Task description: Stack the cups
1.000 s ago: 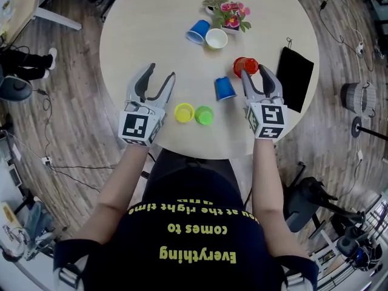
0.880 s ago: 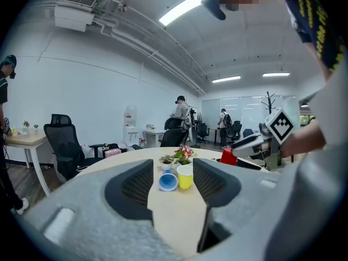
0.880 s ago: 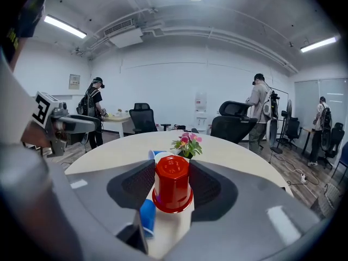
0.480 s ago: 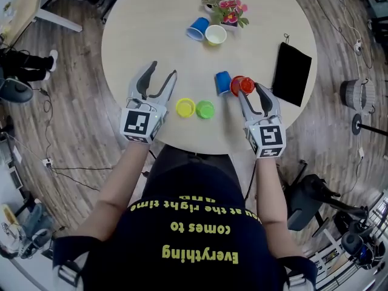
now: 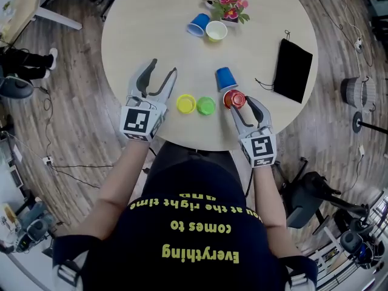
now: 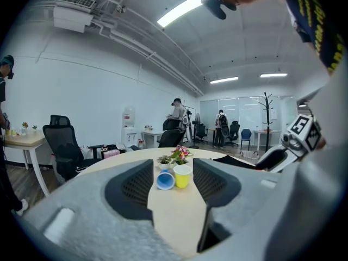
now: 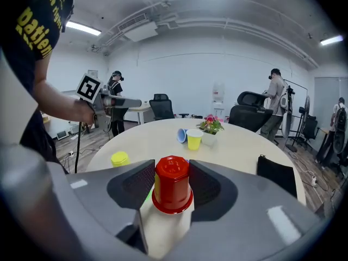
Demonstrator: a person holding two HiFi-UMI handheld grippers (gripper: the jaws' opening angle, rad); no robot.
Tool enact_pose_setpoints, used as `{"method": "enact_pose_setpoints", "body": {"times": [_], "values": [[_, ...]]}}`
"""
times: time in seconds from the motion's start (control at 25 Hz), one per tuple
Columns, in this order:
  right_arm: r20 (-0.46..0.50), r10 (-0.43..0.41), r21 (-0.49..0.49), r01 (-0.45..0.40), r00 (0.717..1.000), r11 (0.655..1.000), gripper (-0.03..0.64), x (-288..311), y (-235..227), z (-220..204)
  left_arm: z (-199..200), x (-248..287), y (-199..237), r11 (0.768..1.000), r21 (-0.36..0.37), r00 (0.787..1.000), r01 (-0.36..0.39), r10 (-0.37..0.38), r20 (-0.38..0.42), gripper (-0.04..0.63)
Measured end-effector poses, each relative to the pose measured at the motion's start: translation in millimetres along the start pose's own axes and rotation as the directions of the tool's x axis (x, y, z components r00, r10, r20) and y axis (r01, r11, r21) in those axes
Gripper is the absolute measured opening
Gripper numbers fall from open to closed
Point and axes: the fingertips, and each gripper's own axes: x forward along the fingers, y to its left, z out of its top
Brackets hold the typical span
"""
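Observation:
My right gripper (image 5: 239,103) is shut on a red cup (image 5: 233,97), held upside down near the table's front edge. In the right gripper view the red cup (image 7: 173,185) fills the gap between both pads. Just beyond it an upside-down blue cup (image 5: 225,77) stands. To its left sit a green cup (image 5: 205,105) and a yellow cup (image 5: 185,103), both upside down. At the far side a blue cup (image 5: 197,25) lies on its side beside an upright pale yellow cup (image 5: 216,31). My left gripper (image 5: 159,77) rests open left of the yellow cup, nothing between its jaws.
A flower pot (image 5: 227,6) stands behind the far cups. A black pouch (image 5: 293,70) lies at the table's right. The round table (image 5: 151,35) ends close to both grippers. Office chairs, desks and people stand in the room beyond.
My right gripper has carried the red cup from beyond and right of the blue cup down toward the front edge, now just in front of it. The left gripper has stayed put.

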Motion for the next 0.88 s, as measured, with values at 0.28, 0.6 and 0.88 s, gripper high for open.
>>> {"method": "enact_pose_setpoints", "body": {"times": [0.28,0.6,0.88], "values": [[-0.075,0.034,0.002,-0.034,0.997,0.999,0.209,9,19,-32,2,-2,1,1.0,0.002,1.0,0.001,-0.001,-0.002,0.236],[-0.123,0.042,0.01,-0.041,0.991,0.999,0.209,14,25,-56,2,-6,4,1.0,0.008,1.0,-0.007,0.007,-0.003,0.236],[-0.148,0.047,0.01,-0.046,0.988,0.999,0.209,13,29,-67,1,-8,5,1.0,0.009,1.0,-0.012,0.012,-0.004,0.236]]}}
